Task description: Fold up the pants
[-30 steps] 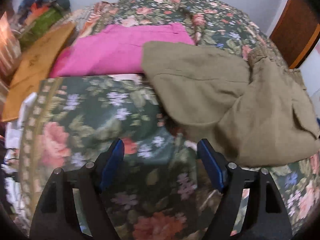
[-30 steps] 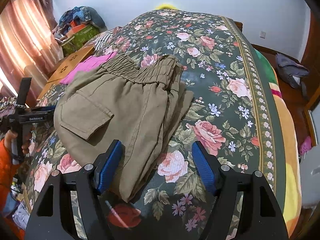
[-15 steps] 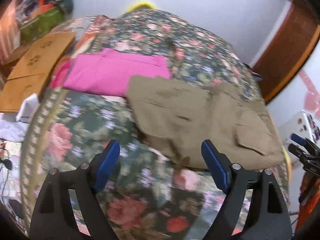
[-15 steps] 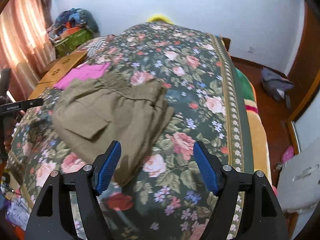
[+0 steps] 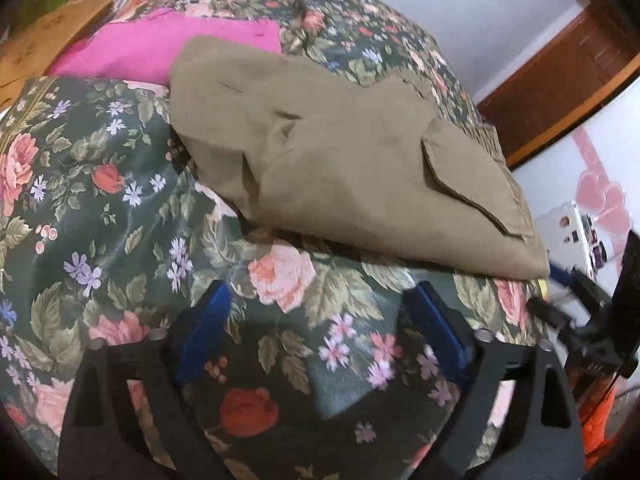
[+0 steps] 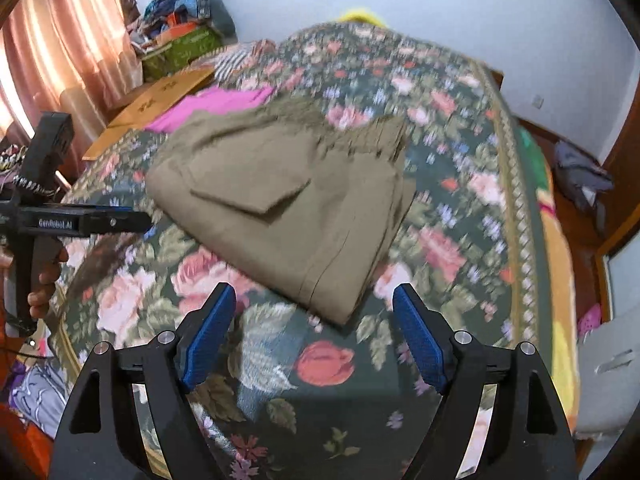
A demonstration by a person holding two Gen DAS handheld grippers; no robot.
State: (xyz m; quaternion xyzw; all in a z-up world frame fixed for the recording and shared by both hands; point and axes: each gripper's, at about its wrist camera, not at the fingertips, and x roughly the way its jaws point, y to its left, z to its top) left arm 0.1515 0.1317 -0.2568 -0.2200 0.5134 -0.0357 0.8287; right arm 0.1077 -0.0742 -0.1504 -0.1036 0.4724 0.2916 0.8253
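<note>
I judge the folding close to finished, or finished. The olive-khaki cotton cargo pants point(image 6: 280, 200) lie as a compact, layered bundle on the dark floral bedspread point(image 6: 460, 168), the legs doubled over onto the seat part so that several cloth edges stack at the near corner. A flapped cargo pocket point(image 6: 256, 196) faces up on the top layer. What may remain is only tidying: in my left wrist view the pants point(image 5: 340, 160) show a puckered crease and a loose lip near their middle, and the bundle's outline is not square. Whether one more fold is wanted I cannot say from here.

The bundle sits in the middle of the bed, its far end beside, perhaps overlapping, a bright pink folded cloth point(image 5: 168, 44). Its gathered elastic waistband point(image 6: 372, 136) points away from me toward the head of the bed, and the folded end points back at my right tongs. The long axis runs roughly along that line, slanting a little to the right as it comes nearer.

My left tongs point(image 5: 320, 332) stand spread wide, having just been opening further, with only bedspread between them and the pants clear beyond the tips. My right tongs point(image 6: 312, 332) are likewise parted and have just been widening; nothing is gripped, the near corner of the bundle lying just ahead of them. From the right wrist view, the left tongs point(image 6: 132, 220) hover just beside the bundle's left edge.
</note>
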